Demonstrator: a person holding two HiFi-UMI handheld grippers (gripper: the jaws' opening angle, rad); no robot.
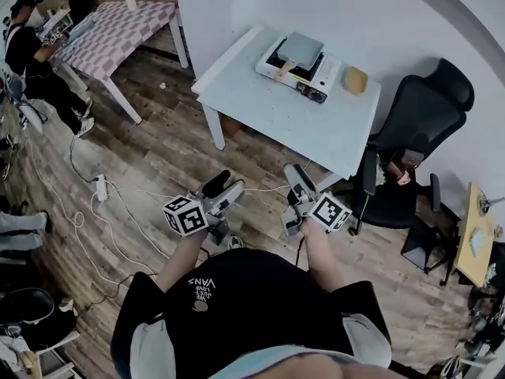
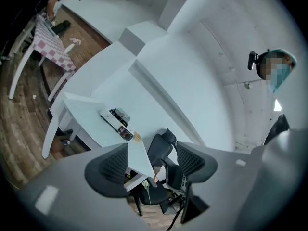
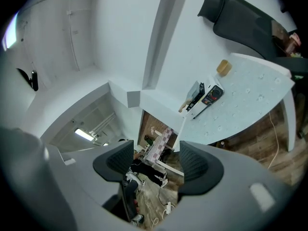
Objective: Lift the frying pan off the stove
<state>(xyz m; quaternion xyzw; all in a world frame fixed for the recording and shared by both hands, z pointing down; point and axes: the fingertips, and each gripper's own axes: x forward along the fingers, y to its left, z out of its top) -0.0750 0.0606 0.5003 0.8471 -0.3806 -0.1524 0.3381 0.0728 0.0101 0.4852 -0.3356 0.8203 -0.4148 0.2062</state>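
Observation:
A square grey frying pan (image 1: 301, 49) with a wooden handle (image 1: 284, 71) sits on a white portable stove (image 1: 309, 76) at the far side of a white table (image 1: 268, 113). Both grippers are held low in front of the person's body, well short of the table. My left gripper (image 1: 223, 185) is open with nothing between its pads. My right gripper (image 1: 297, 181) is open too, and empty. The left gripper view shows its jaws (image 2: 150, 165) spread, with the stove (image 2: 117, 120) small and far off. Past the right gripper's spread jaws (image 3: 156, 161), that view shows the pan (image 3: 195, 95) edge-on on the stove (image 3: 208, 97).
A tan pad (image 1: 354, 80) lies on the table right of the stove. A black office chair (image 1: 417, 125) stands at the table's right end. Cables and a power strip (image 1: 101, 186) lie on the wooden floor at left. A person sits at a checkered table (image 1: 118, 26) far left.

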